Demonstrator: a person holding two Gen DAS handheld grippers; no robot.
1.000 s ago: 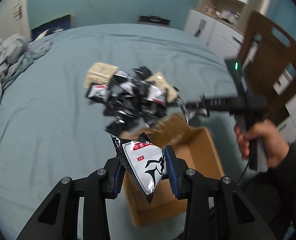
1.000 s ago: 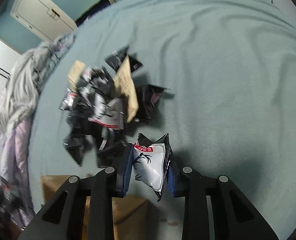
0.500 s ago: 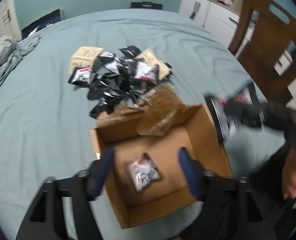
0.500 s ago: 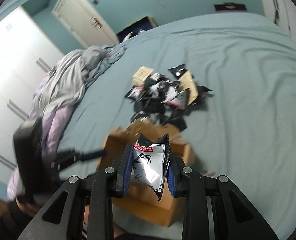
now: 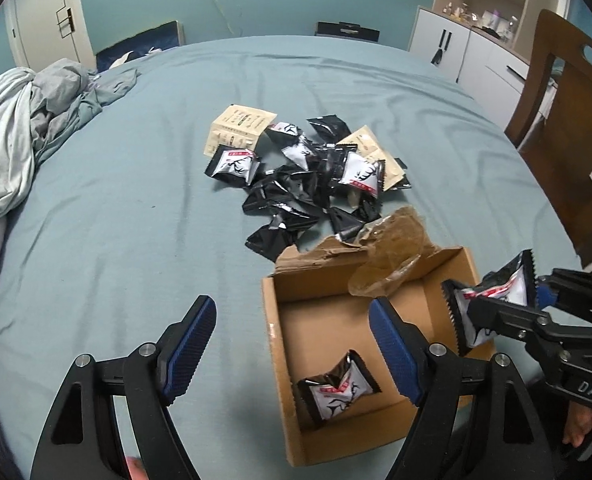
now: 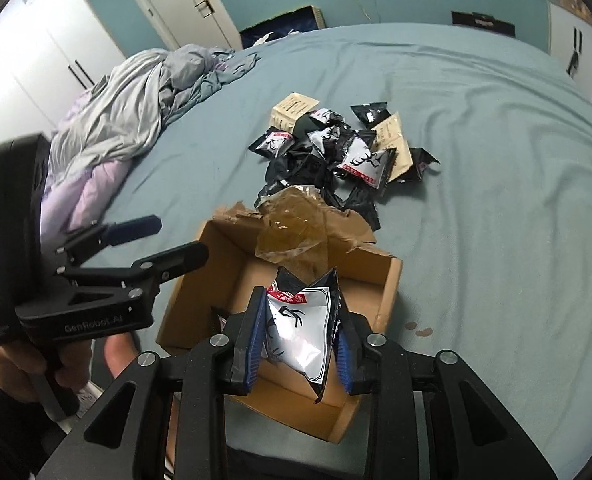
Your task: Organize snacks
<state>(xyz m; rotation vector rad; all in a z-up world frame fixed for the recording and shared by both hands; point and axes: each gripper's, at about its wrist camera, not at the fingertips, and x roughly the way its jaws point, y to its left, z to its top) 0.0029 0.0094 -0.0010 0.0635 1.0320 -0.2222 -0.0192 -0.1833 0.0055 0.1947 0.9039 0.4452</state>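
While spreading across a teal-walled bedroom, wrinkled blue-green bedsheet point(image 5: 135, 208) bearing brown cardboard box point(image 5: 279, 360) holding one black-and-silver snack packet point(image 5: 338, 390), wide-open empty left gripper point(image 5: 291, 344) just opening, right gripper point(image 6: 300, 340) pinching another packet point(image 6: 302, 328).

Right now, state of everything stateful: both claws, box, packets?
left claw: open, empty; jaws have just been opening.
right claw: shut on held packet, over the box.
cardboard box: open, far flap torn, crumpled clear wrap on its far edge.
packet in box: lying loose on the box floor.
snack pile: heaped on the bed, unsorted.
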